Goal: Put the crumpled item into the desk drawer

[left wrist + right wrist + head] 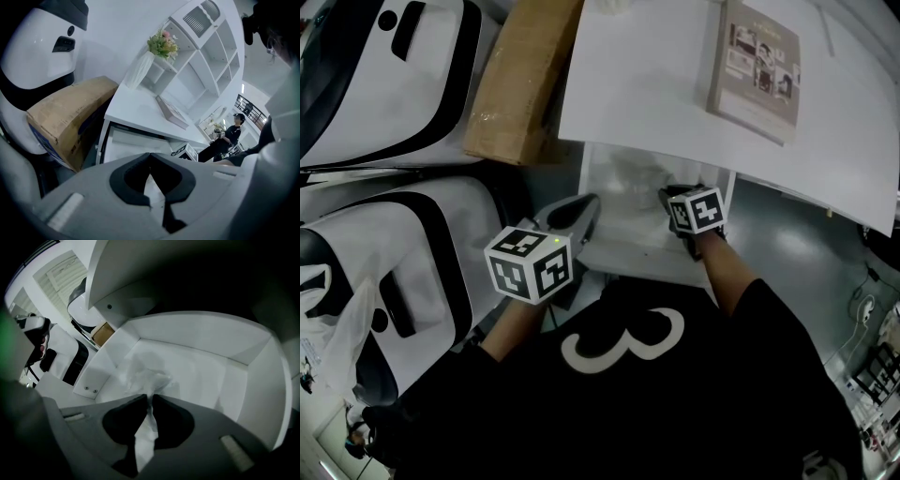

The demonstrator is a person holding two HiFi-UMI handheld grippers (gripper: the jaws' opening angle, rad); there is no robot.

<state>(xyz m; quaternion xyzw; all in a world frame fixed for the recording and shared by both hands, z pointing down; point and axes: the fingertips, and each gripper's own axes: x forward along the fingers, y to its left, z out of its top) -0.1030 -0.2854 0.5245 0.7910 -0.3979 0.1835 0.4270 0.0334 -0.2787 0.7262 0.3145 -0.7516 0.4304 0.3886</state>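
The white desk drawer (623,251) stands pulled out under the desk top (666,94). My right gripper (677,197) reaches into it from the front. In the right gripper view the right gripper (149,400) is shut on a white crumpled item (144,377), whose loose bulk spreads over the drawer floor (211,366) just ahead of the jaws. The crumpled item (634,178) shows faintly inside the drawer in the head view. My left gripper (586,208) hovers at the drawer's left front corner. The left gripper (150,157) is shut, its tips together and nothing between them.
A book (757,67) lies on the desk top. A cardboard box (520,80) leans at the desk's left side, beside white-and-black moulded shells (389,272). A vase of flowers (159,47) and a white shelf unit (206,51) stand behind the desk. A person (229,136) stands far off.
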